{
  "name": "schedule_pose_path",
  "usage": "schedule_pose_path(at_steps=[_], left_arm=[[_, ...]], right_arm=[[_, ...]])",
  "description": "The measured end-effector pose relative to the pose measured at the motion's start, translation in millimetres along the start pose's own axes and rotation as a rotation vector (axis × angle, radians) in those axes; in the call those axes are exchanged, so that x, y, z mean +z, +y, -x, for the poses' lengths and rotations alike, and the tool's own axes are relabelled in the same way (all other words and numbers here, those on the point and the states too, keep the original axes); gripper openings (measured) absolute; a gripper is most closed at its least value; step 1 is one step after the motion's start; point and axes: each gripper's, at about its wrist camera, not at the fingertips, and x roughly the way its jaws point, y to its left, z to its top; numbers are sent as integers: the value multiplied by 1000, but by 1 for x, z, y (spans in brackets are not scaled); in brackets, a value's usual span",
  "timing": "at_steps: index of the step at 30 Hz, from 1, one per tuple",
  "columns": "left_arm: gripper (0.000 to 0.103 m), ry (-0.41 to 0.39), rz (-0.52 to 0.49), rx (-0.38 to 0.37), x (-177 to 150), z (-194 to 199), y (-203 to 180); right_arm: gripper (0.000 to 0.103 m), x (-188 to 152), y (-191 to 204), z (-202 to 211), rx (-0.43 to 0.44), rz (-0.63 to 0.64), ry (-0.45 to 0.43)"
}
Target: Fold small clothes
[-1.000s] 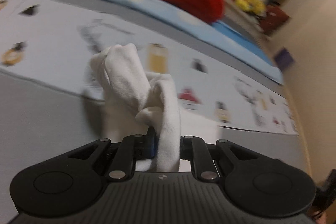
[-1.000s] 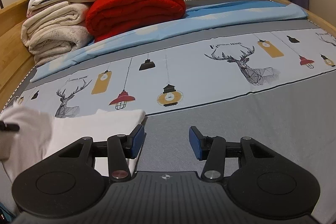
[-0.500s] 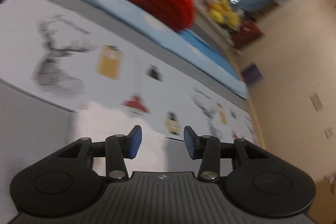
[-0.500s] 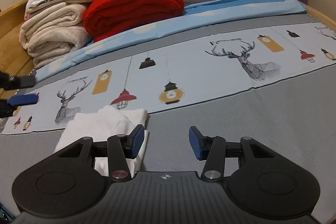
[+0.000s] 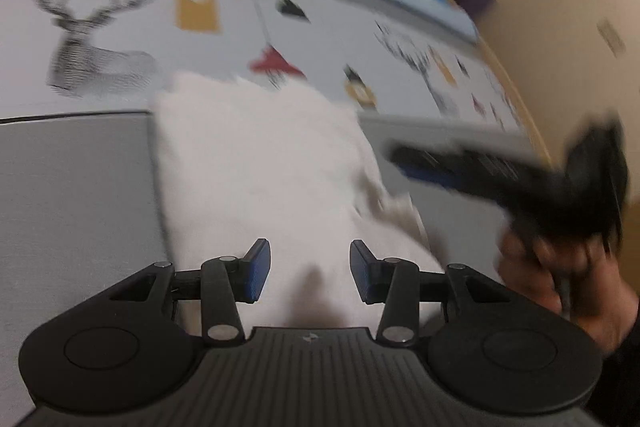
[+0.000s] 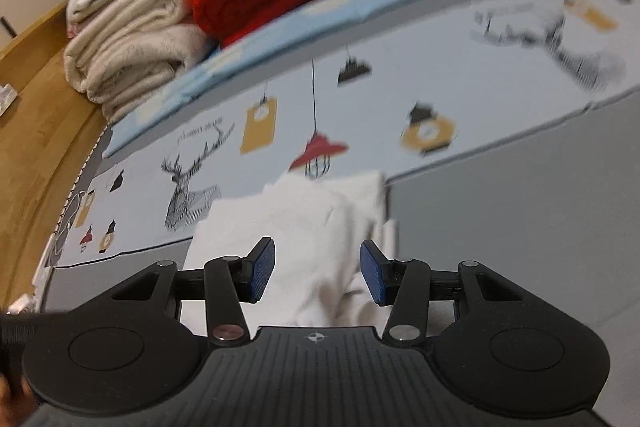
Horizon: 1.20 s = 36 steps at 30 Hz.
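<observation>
Currently both the left gripper (image 5: 306,269) and right gripper (image 6: 318,277) are hovering open over the folded white garment (image 6: 316,223), risking snagging and undoing its loose right edge

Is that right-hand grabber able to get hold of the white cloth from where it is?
Probably yes. The right gripper is open with the white cloth lying directly ahead between its fingers, and nothing sits between them.
</observation>
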Motion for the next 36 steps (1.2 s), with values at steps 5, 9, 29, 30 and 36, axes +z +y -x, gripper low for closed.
schedule_pose_path(at_steps=[5,9,29,30,36], left_arm=[[47,90,-76,2,-13,-35,-17],[47,101,-125,-7,-17,-51,-30],[48,-54,93,43,8,-14,14],[48,-60,102,52,9,-13,15],[51,-50,122,61,10,-8,8]], right_arm=[[48,2,-3,-41,-48,-83,68],[4,8,-1,-33,43,-117,-48],[50,-14,-21,13,166,11,182],[50,-21,-17,14,182,62,224],[2,-34,-14,44,290,212,252]])
